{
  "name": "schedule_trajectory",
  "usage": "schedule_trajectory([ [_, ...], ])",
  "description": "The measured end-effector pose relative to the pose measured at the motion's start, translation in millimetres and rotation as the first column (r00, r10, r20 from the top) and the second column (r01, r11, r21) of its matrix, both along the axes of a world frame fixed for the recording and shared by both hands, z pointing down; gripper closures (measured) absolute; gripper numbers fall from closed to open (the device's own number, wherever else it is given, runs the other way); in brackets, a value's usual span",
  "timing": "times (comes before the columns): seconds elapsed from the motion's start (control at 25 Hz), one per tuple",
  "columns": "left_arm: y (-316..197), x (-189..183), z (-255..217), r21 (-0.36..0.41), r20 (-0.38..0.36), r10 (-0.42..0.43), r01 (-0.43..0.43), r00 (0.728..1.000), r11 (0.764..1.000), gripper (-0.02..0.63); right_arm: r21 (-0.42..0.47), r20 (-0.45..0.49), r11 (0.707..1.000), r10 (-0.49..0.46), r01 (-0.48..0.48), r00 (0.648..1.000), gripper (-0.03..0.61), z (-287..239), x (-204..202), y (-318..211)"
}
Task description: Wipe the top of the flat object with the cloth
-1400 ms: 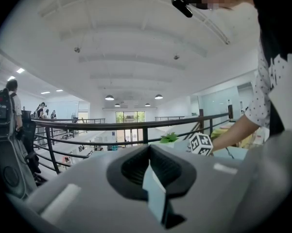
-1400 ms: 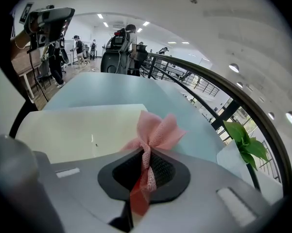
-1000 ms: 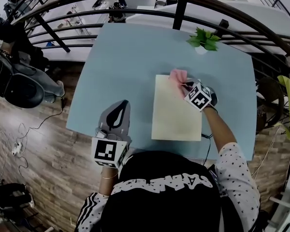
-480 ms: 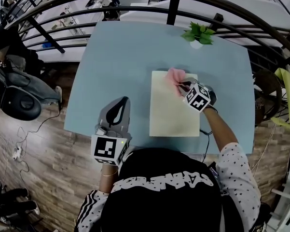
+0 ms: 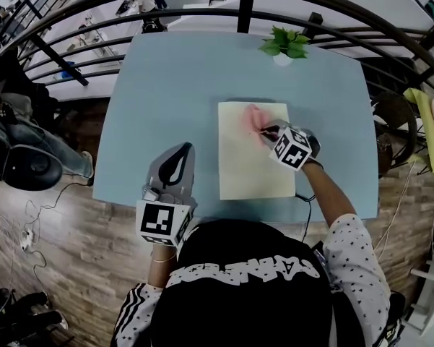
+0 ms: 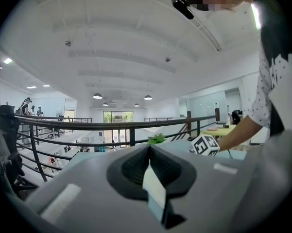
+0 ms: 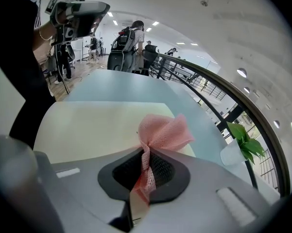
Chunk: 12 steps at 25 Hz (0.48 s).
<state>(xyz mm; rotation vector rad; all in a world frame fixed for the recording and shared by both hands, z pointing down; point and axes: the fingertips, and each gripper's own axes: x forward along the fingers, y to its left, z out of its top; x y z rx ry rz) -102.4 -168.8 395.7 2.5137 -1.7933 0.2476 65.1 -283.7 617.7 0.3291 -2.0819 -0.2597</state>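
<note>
Flat cream board (image 5: 249, 161) lies on the blue table (image 5: 173, 78). To its left, the left gripper (image 5: 181, 152) is held above the table edge, jaws pressed together on nothing. On the board's far right part rests the pink cloth (image 5: 253, 116), pinched in the right gripper (image 5: 265, 130).
</note>
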Motion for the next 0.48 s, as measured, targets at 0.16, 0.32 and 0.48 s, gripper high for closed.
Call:
schedule_trajectory([
  [0.16,-1,6,0,-0.002,-0.001,0.024,-0.024,1.0,1.0,0.614,-0.026,0.003,1.0,-0.005,0.005,1.0,0.56,1,5,12],
  [0.32,-1,14,2,-0.006,-0.005,0.048,-0.048,0.999,0.999,0.614,-0.033,-0.003,0.999,-0.012,0.012,1.0,0.56,2,10,23],
  [0.48,-1,20,3,-0.01,-0.006,0.069,-0.069,0.998,0.998,0.614,-0.029,-0.019,0.999,-0.034,0.034,0.999,0.56,2,12,35],
])
